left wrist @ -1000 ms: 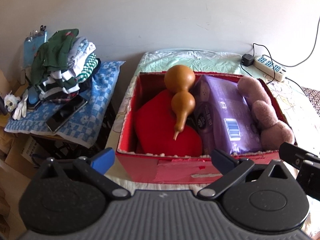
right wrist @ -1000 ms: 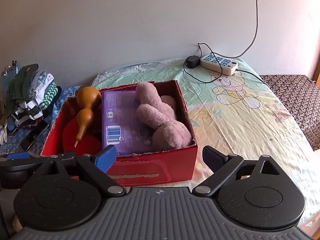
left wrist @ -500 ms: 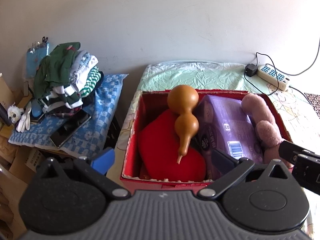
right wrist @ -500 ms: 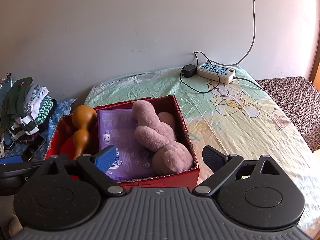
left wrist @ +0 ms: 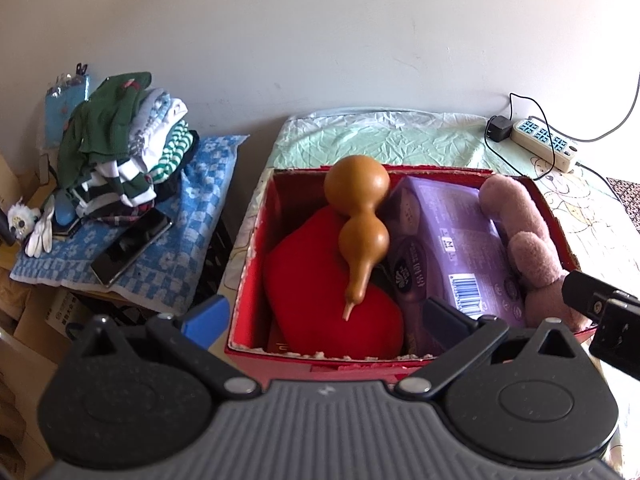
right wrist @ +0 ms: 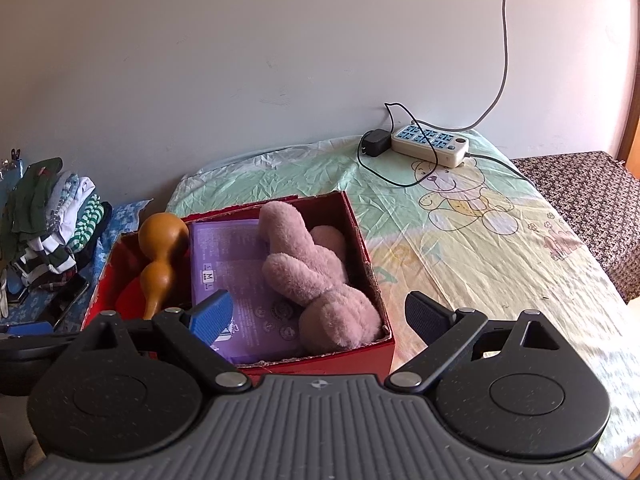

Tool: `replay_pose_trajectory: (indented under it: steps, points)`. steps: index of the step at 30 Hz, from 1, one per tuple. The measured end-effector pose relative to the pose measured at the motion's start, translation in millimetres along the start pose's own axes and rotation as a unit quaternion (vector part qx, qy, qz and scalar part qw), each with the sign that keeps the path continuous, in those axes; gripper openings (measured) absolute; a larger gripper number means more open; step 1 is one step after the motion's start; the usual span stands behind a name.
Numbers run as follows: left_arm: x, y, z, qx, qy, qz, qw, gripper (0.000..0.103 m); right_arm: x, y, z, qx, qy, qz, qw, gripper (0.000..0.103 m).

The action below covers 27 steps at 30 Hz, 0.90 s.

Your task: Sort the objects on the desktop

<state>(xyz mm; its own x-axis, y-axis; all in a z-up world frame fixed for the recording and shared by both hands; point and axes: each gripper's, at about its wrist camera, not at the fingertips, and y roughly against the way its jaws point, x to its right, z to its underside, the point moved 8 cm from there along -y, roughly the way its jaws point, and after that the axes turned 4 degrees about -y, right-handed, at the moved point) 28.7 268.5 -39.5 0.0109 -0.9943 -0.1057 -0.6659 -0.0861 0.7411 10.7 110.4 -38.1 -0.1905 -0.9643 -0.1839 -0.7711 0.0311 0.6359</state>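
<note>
- Box contents: red box [left wrist: 256, 240] sits ahead of both grippers on the sheet-covered table [right wrist: 460, 248]. It holds four items packed side by side: red cushion [left wrist: 320, 300], brown gourd [left wrist: 360, 216], purple pack [left wrist: 452, 240], pink plush toy [left wrist: 528, 248].
- Gourd position: it lies on the cushion, bulb toward the far wall, stem pointing back at the left gripper [left wrist: 324, 312]. The cushion appears to prop it up, so it rides above the rim and is easy to reach.
- Purple pack: it lies wedged between gourd and plush toy, barcode end nearest the grippers. The tight fit likely keeps it from sliding.
- Plush toy: it fills the compartment side closest to the right gripper [right wrist: 320, 312], draped partly over the pack.
- Left gripper: fingers spread apart, nothing between them; it hovers over the near wall of the box, in line with the cushion and gourd stem.
- Right gripper: fingers spread apart, empty; it hovers over the near right corner of the box, one finger above the pack, the other outside over the table.
- Judgement: all loose items appear boxed, so sorting looks near complete.
- Surroundings: power strip [right wrist: 430, 144] with charger [right wrist: 374, 142] lies well beyond the box at the wall. Folded clothes [left wrist: 120, 152] and a phone [left wrist: 132, 244] rest on a blue checked cloth [left wrist: 192, 240], far left of the left gripper.
</note>
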Motion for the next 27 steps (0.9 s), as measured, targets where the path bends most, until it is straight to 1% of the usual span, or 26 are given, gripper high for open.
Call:
replay_pose_trajectory:
  steps: [7,13,27]
  points:
    - [2,-3,-4,0.002,-0.001,-0.003,1.0000,0.102,2,-1,-5,0.009,-0.002,0.002,1.000,0.095]
    - [-1,-8,-6,0.005,0.000,-0.009,0.9999,0.102,-1,-6,-7,0.009,0.003,-0.001,1.000,0.095]
    - [-14,-16,-12,0.013,0.016,-0.014,0.9997,0.102,-12,-17,-12,0.012,0.010,-0.010,1.000,0.095]
